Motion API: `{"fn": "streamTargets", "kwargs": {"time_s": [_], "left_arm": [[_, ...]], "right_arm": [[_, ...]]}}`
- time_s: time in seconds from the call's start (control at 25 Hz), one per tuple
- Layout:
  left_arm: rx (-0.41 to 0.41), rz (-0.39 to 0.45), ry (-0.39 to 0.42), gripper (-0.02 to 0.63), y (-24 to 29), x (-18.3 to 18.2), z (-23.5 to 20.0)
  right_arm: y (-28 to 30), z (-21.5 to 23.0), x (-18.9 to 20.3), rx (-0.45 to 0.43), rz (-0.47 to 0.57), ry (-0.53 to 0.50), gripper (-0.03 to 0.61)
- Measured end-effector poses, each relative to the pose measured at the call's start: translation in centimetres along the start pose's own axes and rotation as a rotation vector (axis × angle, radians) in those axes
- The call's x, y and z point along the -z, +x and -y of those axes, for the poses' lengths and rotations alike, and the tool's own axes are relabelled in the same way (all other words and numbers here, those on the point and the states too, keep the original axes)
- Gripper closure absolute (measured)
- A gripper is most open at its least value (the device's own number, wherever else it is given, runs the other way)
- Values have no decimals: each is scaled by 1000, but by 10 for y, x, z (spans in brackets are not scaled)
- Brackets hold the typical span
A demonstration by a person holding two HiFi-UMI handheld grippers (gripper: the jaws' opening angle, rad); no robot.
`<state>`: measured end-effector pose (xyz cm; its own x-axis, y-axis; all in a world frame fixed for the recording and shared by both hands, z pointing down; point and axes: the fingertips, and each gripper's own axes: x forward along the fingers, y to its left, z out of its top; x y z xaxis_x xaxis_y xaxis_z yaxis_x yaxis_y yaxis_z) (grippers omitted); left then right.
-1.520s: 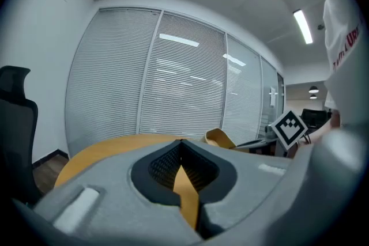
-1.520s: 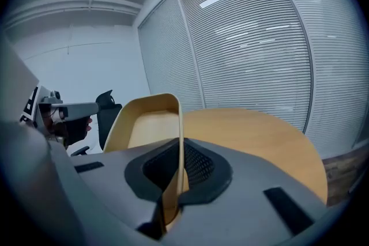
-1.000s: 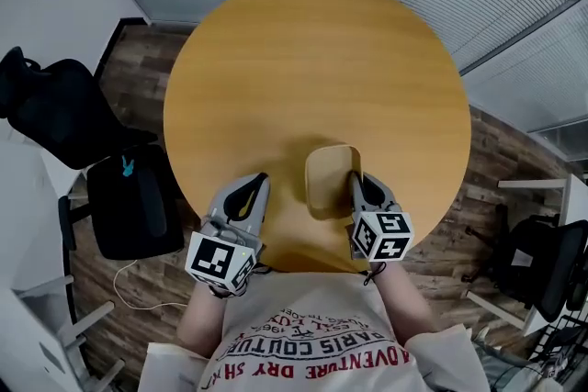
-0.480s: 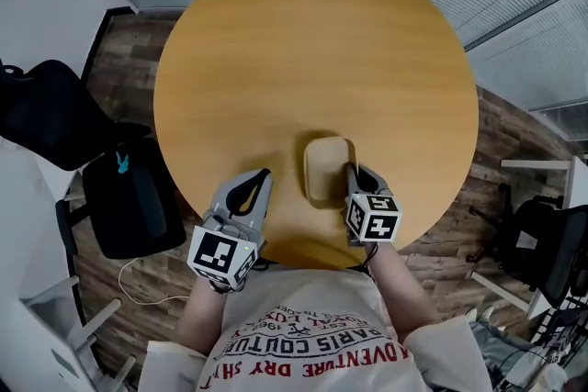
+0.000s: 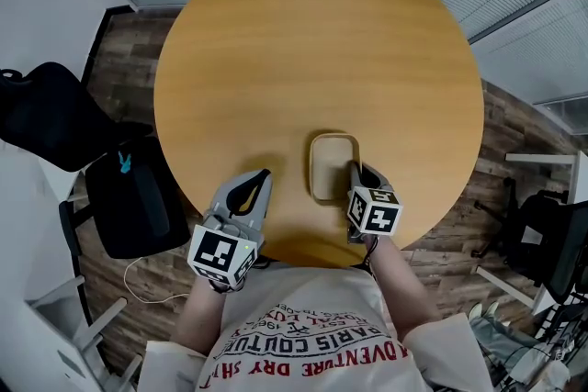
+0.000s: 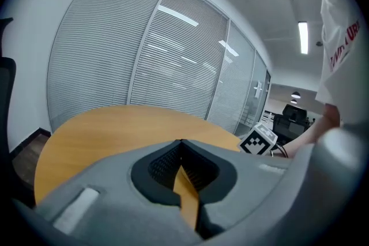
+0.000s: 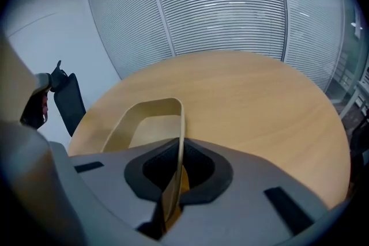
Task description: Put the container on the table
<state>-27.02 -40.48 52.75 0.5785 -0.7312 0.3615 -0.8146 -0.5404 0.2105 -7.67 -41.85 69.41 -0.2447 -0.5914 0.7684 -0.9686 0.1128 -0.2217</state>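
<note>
Now: one container, two grippers, one round table

Head view. One round wooden table [image 5: 312, 41] carries one beige container [image 5: 333, 162], placed near the table's near edge. There are two grippers, each with one marker cube. The right gripper [image 5: 354, 172] is at the container's right wall. The left gripper [image 5: 262, 176] is beside the container and apart from it. Black chairs [image 5: 46, 119] stand at both sides, cut off by the frame, so their count is uncertain. Whether the container's base touches the table cannot be made out.

Left gripper view. The jaws are closed tip to tip with nothing between them. Only bare table shows through the gap.

Right gripper view. The jaws are clamped on the container's thin right wall. The gripper body hides the container's near end.
</note>
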Motion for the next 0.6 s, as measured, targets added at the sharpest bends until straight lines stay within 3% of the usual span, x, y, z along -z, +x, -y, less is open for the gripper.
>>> {"fn": "streamTargets", "kwargs": {"time_s": [0.4, 0.6], "left_arm": [[5, -20, 0, 615, 2, 4, 3], [-4, -19, -2, 615, -3, 3, 4]], "right_arm": [[2, -3, 5, -27, -37, 15, 558], [-3, -6, 3, -27, -23, 26, 482]]}}
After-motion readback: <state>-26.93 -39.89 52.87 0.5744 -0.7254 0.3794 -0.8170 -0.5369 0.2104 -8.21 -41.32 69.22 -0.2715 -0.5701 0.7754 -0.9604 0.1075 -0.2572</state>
